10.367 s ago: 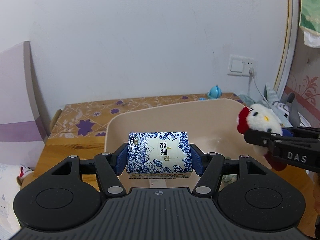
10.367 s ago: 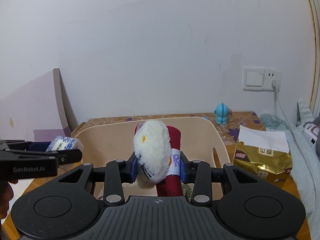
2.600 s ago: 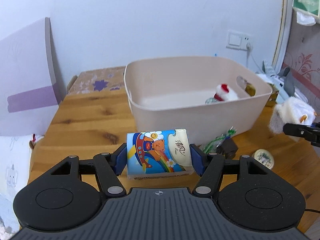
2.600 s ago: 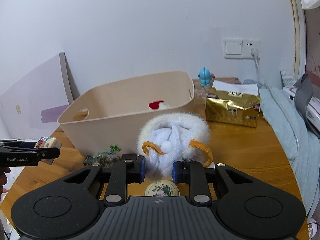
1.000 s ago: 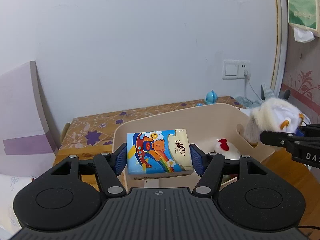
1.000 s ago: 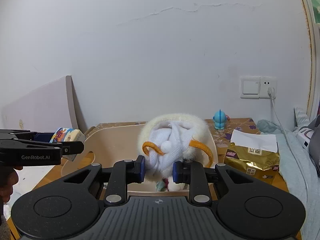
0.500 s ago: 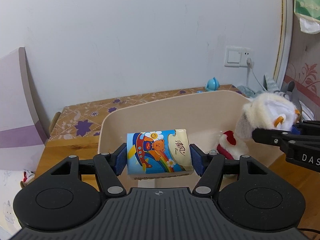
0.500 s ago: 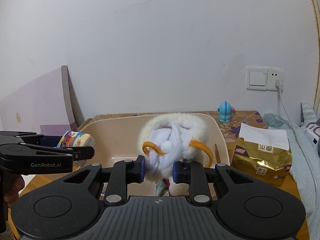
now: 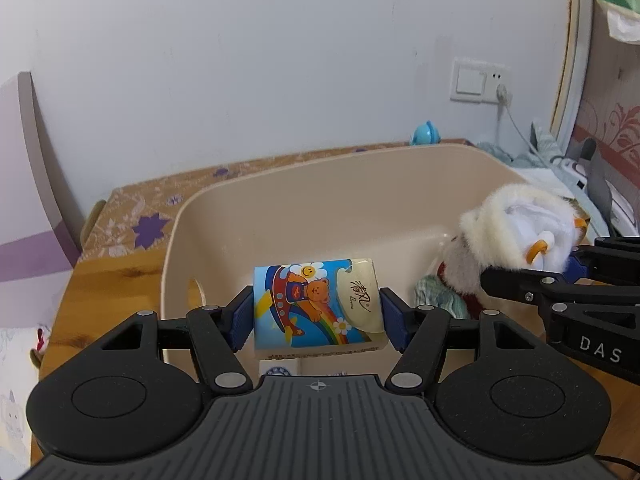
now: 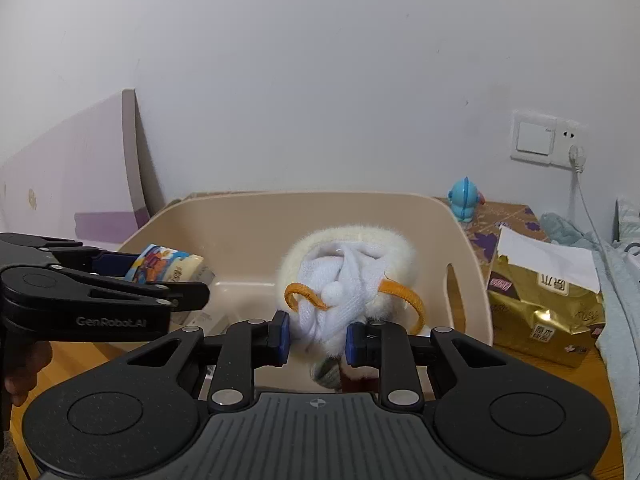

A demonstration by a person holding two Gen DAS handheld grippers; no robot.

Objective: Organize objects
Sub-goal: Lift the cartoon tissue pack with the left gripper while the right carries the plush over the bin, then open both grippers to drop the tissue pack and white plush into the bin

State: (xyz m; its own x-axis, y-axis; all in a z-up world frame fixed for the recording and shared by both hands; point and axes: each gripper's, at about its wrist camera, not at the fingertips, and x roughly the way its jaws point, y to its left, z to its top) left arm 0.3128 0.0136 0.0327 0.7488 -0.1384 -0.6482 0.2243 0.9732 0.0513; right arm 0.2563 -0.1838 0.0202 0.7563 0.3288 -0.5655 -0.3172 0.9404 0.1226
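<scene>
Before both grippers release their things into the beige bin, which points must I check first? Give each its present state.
1. Left gripper shut on the cartoon tissue pack: ok.
2. Right gripper shut on the fluffy white toy: ok.
3. Both things above the inside of the beige bin: ok.
4. Free bin floor under the pack: cannot tell; something partly hidden lies beneath.
5. Space under the toy: not ok; a red-and-white plush and green cloth lie there.

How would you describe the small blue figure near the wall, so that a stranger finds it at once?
Start at the beige plastic bin on the wooden desk. Behind its far right corner, on the purple-flowered cloth under the wall switch, stands the blue figurine. It is the only round, bright blue toy there; the gold tissue pack beside it is larger.
</scene>
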